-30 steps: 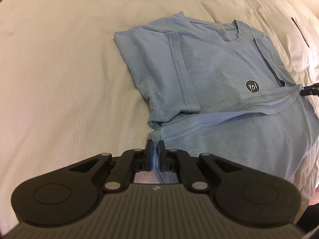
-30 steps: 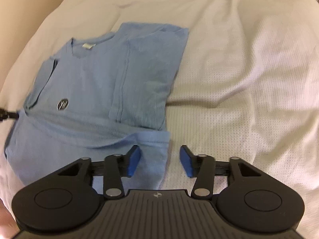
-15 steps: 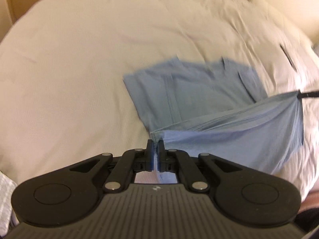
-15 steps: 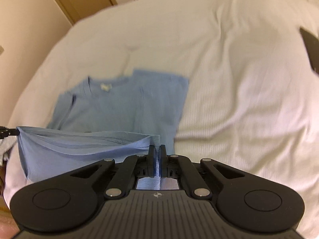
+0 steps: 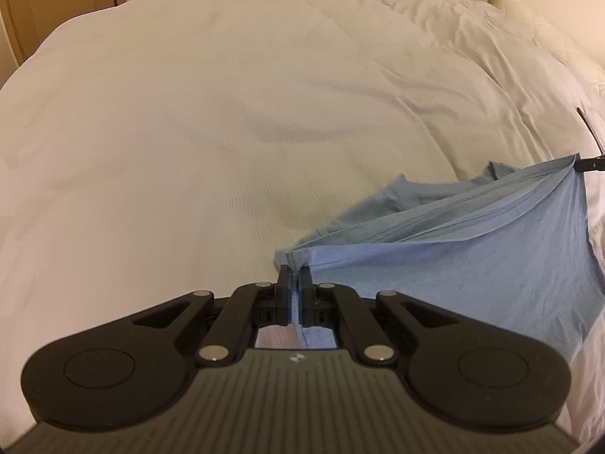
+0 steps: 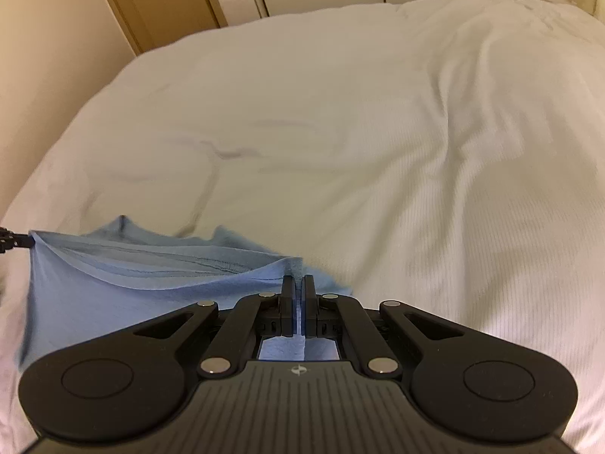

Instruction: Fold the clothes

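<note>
The left gripper [image 5: 295, 280] and right gripper [image 6: 298, 289] are built alike: matte black linkage arms pinned with round silver screws, two large circular discs at the sides, a ribbed dark grey housing marked with a small white emblem.

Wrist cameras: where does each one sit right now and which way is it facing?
Left wrist: behind the left hand-held gripper, looking along its shut fingers across the white bed; the blue T-shirt spreads rightward.
Right wrist: behind the right hand-held gripper, facing the same way; the shirt spreads leftward.
Shared: bed, the shirt's hem stretched between both grippers, each other's tip at the frame edge.
</note>
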Demonstrator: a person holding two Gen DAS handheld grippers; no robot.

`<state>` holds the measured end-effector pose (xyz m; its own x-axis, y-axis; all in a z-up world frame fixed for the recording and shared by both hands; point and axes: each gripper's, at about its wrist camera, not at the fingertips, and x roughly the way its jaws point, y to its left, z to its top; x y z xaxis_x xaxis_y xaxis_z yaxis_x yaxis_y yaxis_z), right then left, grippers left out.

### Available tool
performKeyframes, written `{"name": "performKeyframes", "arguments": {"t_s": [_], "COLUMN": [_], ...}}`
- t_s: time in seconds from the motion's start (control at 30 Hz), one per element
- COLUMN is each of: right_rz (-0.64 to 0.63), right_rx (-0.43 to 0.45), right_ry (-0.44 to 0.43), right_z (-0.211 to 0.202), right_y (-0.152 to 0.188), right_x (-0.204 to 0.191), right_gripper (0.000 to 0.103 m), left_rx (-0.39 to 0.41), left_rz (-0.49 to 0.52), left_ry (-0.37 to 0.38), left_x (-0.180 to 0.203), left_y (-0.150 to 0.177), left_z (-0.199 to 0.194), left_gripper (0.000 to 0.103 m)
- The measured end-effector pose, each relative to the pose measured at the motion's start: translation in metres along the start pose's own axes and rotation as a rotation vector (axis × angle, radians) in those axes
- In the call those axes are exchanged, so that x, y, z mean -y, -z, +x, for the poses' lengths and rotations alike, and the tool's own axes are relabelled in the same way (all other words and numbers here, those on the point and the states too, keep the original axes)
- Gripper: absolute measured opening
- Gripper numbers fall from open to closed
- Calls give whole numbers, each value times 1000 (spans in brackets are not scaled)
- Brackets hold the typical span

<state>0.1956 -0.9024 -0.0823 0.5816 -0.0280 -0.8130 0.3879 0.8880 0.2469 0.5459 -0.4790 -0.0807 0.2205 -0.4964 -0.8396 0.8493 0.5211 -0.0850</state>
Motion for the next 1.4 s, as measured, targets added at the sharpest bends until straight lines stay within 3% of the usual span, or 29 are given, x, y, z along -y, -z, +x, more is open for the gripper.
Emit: {"name": "performKeyframes", "arguments": {"t_s": [0.17,0.5,0.6,0.73,0.8,0.9,1.0,1.1,1.17,1.3,1.4], "right_rz": [-19,38,63,81,60,-19,-76,-123,-153,-161,-124], "right_rx": [-26,-63,-44,-12,-14,-75,-139,-196,-225,-32,39], "right_ry": [26,66,105,151,130,24,-56,-104,-109,-47,-54], "right_z": [33,56,50,31,26,36,66,103,124,120,100], "right_y": [-19,-7,-8,1,9,24,28,20,8,-28,-41], "right_x": [8,20,17,7,-6,-37,-64,-86,-94,-94,-91], "right_gripper": [0,0,12,17,17,17,17,17,17,19,26], "left_rx": [-18,-72,-66,-19,-12,-47,-96,-128,-108,91,146], "left_rz": [6,-57,-93,-110,-62,8,76,123,116,-7,-47], "left_ry": [8,-11,-49,-73,-26,95,180,217,209,94,68], "left_x": [-6,-19,-25,-24,-7,29,62,82,82,60,47], "left_y": [-10,-9,-5,1,4,7,9,4,-7,-33,-38], "left_z": [24,62,57,36,28,36,60,87,98,80,62], "left_gripper": [0,5,6,6,6,6,6,6,8,9,9]}}
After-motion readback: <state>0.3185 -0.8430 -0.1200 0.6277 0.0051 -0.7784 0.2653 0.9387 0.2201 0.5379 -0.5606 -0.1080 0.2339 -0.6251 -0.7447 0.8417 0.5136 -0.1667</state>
